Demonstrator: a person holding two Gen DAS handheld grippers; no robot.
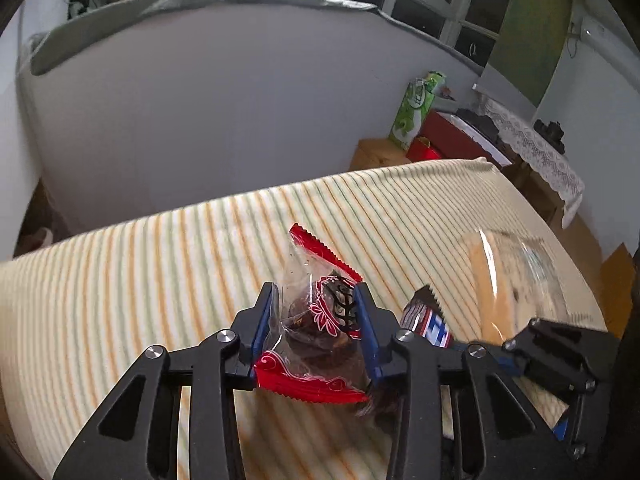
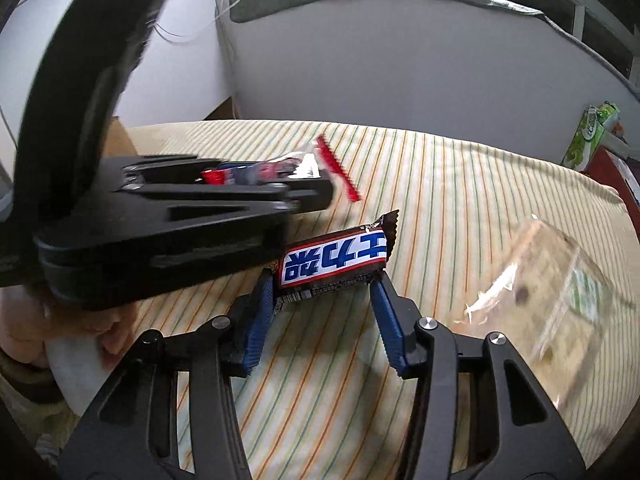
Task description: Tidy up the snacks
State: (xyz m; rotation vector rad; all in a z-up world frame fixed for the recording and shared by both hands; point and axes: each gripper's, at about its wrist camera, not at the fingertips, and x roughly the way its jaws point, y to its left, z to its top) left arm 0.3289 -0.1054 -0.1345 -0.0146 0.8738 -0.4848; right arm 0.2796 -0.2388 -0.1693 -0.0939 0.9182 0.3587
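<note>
My left gripper (image 1: 314,300) is shut on a clear snack packet with red zigzag ends (image 1: 320,312), held just above the striped cloth. The same packet shows in the right wrist view (image 2: 320,168), sticking out of the left gripper (image 2: 316,194). A brown chocolate bar with a white and blue label (image 2: 336,260) lies on the cloth, its near edge between the open fingers of my right gripper (image 2: 322,284). It also shows in the left wrist view (image 1: 426,318). A clear packet with a pale cake (image 2: 560,292) lies to the right, blurred.
The striped cloth (image 1: 160,272) covers a table that ends at a grey partition wall (image 1: 200,120). The right gripper's body (image 1: 560,344) sits close on my left gripper's right. A green bag (image 1: 416,108) and red box stand beyond the far corner.
</note>
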